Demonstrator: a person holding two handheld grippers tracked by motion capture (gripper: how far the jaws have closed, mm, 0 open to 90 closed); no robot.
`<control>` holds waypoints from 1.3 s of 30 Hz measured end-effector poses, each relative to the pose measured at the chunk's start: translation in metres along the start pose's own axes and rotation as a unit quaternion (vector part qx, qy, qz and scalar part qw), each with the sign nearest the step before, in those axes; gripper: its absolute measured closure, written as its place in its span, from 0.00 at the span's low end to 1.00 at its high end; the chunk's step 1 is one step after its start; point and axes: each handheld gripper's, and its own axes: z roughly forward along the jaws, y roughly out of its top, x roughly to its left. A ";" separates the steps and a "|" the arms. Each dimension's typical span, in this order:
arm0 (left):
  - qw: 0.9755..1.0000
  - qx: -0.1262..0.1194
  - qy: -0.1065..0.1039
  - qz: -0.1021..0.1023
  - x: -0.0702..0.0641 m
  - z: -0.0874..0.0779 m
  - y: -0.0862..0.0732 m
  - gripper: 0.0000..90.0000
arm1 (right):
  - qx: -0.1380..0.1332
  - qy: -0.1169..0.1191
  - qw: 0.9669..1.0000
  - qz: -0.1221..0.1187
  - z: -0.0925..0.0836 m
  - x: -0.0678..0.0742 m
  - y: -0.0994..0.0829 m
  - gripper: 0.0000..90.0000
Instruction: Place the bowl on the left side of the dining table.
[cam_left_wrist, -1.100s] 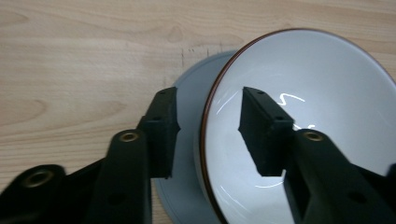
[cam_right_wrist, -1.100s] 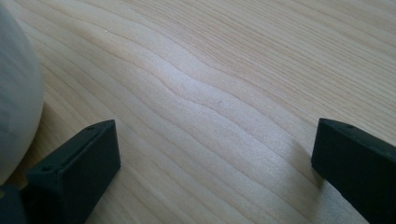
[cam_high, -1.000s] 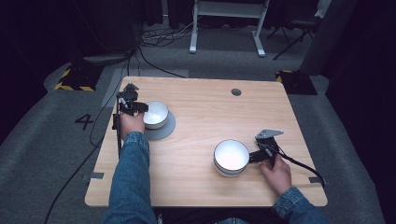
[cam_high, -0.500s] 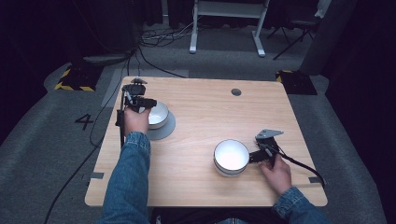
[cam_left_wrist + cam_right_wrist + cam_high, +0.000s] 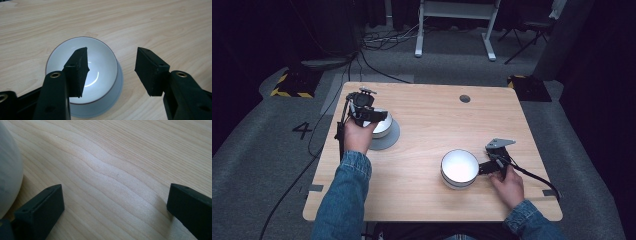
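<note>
Round white bowl [image 5: 100, 67], glossy, woodgrain table [image 5: 162, 25]

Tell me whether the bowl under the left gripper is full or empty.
Empty. In the left gripper view the bowl shows a bare white inside with only light reflections; the left gripper hangs open above it, one jaw over the inside, one past the rim.

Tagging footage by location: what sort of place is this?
Probably a lab or recording studio, not a kitchen: a bare wooden table on grey carpet, dark drapes around, a floor marking "4", loose cables, and hazard-striped tape.
</note>
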 end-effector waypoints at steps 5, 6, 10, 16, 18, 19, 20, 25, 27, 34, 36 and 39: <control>0.999 -0.001 -0.012 0.038 -0.014 -0.013 -0.006 0.49 | -0.001 0.000 1.000 -0.001 0.000 0.000 0.000 0.01; 0.999 -0.003 -0.017 0.043 -0.017 -0.016 -0.007 0.49 | -0.001 0.000 1.000 0.000 0.000 0.000 0.000 0.01; 0.998 -0.005 -0.031 0.058 -0.024 -0.023 -0.011 0.49 | -0.001 0.000 1.000 -0.001 0.000 0.000 0.000 0.01; 0.996 0.004 -0.027 0.083 -0.035 -0.028 -0.020 0.46 | -0.001 0.000 1.000 0.000 0.000 0.000 0.000 0.01; 0.996 0.004 -0.025 0.085 -0.038 -0.029 -0.024 0.46 | -0.001 0.000 1.000 0.000 0.000 0.000 0.000 0.01; 0.996 0.002 -0.028 0.088 -0.040 -0.030 -0.027 0.46 | -0.001 0.000 1.000 -0.001 0.000 0.000 0.000 0.01; 0.996 0.001 -0.026 0.090 -0.041 -0.032 -0.030 0.46 | -0.001 0.000 1.000 -0.001 0.000 0.000 0.000 0.01; 0.994 -0.007 -0.040 0.099 -0.048 -0.037 -0.044 0.46 | -0.001 0.000 1.000 0.000 0.000 0.000 0.000 0.01; 0.994 -0.007 -0.039 0.099 -0.053 -0.039 -0.049 0.46 | -0.001 0.000 1.000 0.000 0.000 0.000 0.000 0.01; 0.991 -0.029 -0.068 0.114 -0.054 -0.052 -0.070 0.46 | -0.001 0.000 1.000 0.000 0.000 0.000 0.000 0.01; 0.991 -0.034 -0.077 0.101 -0.052 -0.050 -0.076 0.46 | -0.001 0.000 1.000 0.001 0.000 0.000 0.000 0.01; 0.991 -0.026 -0.081 0.101 -0.051 -0.048 -0.080 0.45 | -0.001 0.000 1.000 0.001 0.000 0.000 0.000 0.01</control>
